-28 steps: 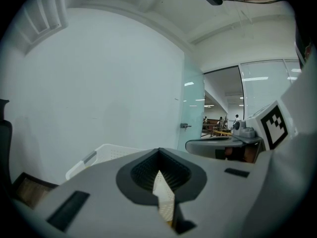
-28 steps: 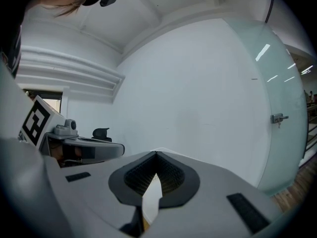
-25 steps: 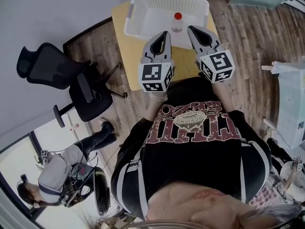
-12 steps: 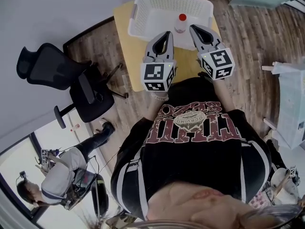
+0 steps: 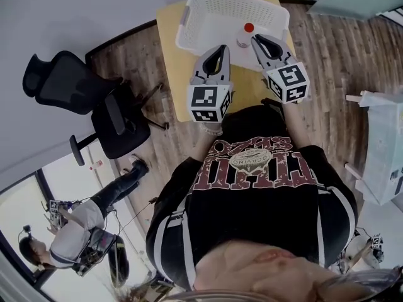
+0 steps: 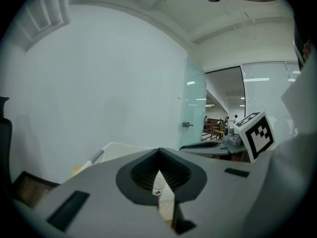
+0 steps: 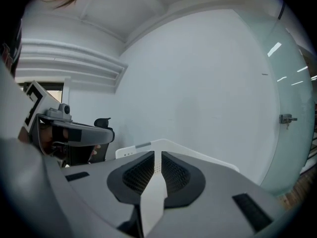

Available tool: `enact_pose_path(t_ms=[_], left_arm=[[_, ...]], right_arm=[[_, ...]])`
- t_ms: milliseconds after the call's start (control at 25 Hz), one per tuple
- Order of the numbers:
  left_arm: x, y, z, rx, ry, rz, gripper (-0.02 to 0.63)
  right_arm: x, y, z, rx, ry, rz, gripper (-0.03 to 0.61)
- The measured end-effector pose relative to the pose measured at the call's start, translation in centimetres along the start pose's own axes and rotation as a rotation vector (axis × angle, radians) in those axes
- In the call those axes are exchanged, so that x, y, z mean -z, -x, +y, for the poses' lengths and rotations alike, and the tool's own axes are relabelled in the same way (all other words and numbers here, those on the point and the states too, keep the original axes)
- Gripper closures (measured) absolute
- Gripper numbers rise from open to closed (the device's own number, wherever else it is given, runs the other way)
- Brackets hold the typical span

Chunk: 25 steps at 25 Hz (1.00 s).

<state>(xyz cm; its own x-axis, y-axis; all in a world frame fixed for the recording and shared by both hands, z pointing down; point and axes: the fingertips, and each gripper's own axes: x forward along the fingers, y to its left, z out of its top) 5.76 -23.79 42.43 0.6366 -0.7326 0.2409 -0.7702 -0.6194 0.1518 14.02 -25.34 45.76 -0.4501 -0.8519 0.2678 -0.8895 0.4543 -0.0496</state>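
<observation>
Head view: left gripper (image 5: 218, 48) and right gripper (image 5: 257, 39) hover over the near rim of the basket (image 5: 211, 10). The bottle (image 5: 247, 35) stands inside the basket at that rim, just beside the right gripper.
Left gripper view: tips clenched, nothing held.
Right gripper view: jaws a slit apart, released, basket just ahead.

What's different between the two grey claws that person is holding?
The left claw has jaws that meet at the tips; the right claw has them a thin slit apart. From above, the right claw's tip is beside the red-capped bottle, the left claw further from it. Both are grey, hold nothing and point toward the white basket.
</observation>
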Motion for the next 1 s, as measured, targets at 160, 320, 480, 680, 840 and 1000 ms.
enact_pose_path(t_ms=[160,320,480,680,840,1000], left_arm=[[0.0,0.3,0.4,-0.015,0.006,-0.007,0.566],[0.0,0.9,1.3,-0.03,0.014,-0.012,0.566],[0.1,1.3,1.8,-0.044,0.02,-0.015,0.566],[0.2,1.8,2.6,-0.067,0.027,-0.02,0.566],[0.1,2.5,3.3,-0.086,0.033,-0.026,0.566],[0.0,2.9,4.0,-0.107,0.038,-0.031,0.566]], right_arm=[[0.5,-0.7,0.1,-0.02,-0.003,0.023,0.512],[0.5,-1.4,0.2,-0.014,0.004,0.032,0.506],[0.7,-1.9,-0.1,-0.004,0.011,0.046,0.492],[1.2,-2.8,-0.6,0.02,0.017,0.068,0.476],[1.4,-3.2,-1.0,0.042,0.022,0.083,0.462],[1.7,-3.8,-1.5,0.058,0.031,0.103,0.443]])
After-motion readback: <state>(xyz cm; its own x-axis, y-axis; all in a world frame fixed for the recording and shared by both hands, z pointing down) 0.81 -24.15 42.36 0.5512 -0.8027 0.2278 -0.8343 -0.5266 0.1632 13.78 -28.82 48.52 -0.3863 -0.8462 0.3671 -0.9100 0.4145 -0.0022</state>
